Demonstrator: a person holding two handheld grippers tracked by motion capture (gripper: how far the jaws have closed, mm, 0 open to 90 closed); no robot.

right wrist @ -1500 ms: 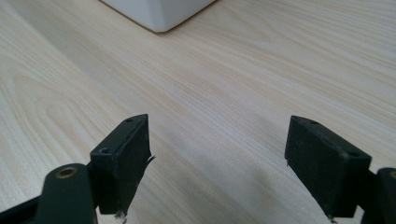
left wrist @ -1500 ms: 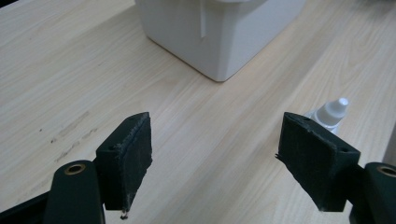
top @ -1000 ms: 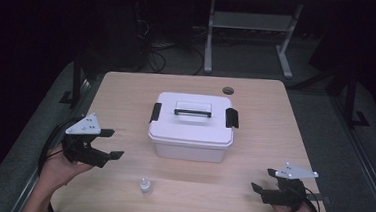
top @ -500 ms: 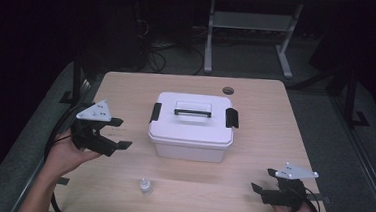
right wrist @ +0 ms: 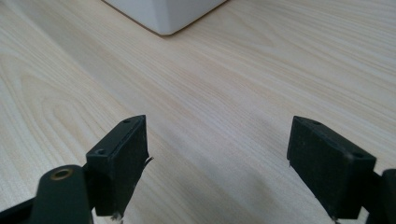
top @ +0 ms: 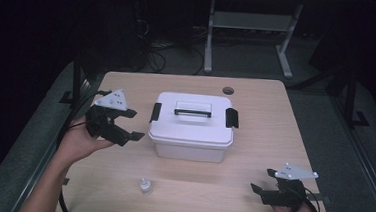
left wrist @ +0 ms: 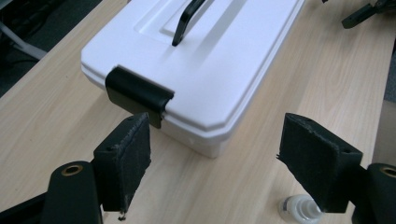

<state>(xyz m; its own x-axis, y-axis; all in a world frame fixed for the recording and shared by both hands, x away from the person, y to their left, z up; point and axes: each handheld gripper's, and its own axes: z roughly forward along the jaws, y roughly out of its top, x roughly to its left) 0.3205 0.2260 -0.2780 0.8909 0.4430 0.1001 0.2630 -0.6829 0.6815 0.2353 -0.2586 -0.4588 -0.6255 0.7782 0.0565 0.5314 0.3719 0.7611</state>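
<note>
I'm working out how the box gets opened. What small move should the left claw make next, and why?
Probably ease the left claw forward onto the black latch at the near end of the white box. Its jaws stand open, empty, just short of that latch, and the lid looks clipped shut. The right claw rests open, well clear of the box.

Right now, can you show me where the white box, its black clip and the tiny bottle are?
white box (top: pixel 190 131), high view, on its lid.
black clip (left wrist: pixel 137 93), left gripper view, middle of the latch.
tiny bottle (top: pixel 145 185), high view, on its body.
</note>
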